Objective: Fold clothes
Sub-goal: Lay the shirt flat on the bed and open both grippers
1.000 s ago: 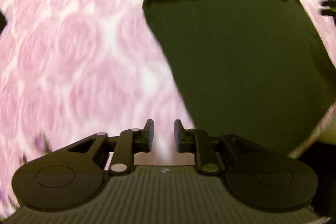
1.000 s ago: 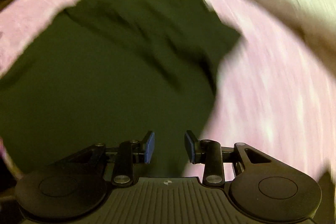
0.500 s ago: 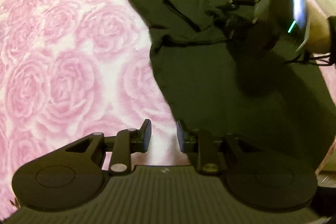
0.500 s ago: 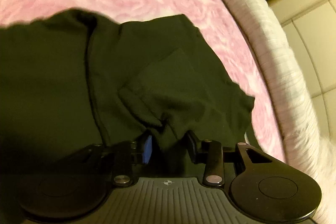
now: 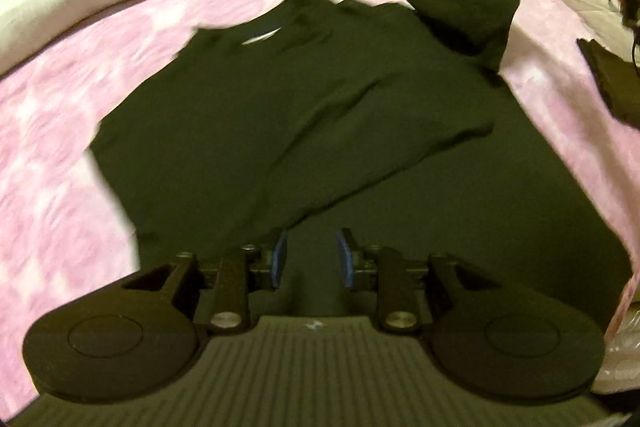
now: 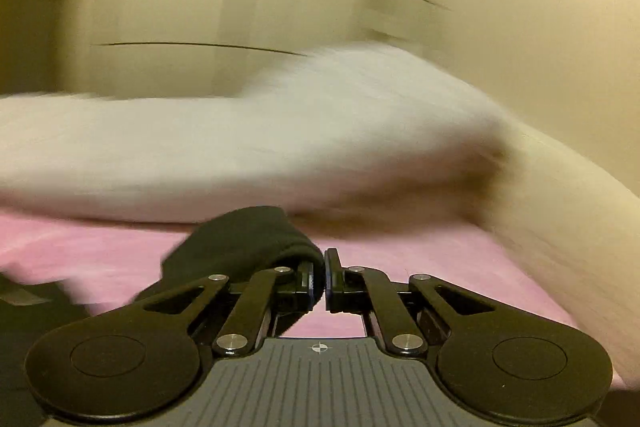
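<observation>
A: What changed?
B: Half a sec ago the right gripper (image 6: 324, 277) was low over the black shirt (image 5: 280, 115), biting its sleeve (image 6: 240, 247). Now it's swung up w/ the sleeve draped by its left finger, jaws nearly together but opening. Pinched or just hanging, can't tell, too blurry.
A: Meaning?
B: Prob the sleeve fold's underway.
A: Left?
B: Left gripper (image 5: 310, 259) tilts down over the shirt on the pink bedspread (image 5: 60, 147), jaws apart, opening, nothing between them.

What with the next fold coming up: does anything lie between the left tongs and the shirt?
Nothing visible does. The left tongs hang directly over the shirt, their jaws opening with nothing between them. Only the shirt's own dark cloth shows past the fingertips.
</observation>
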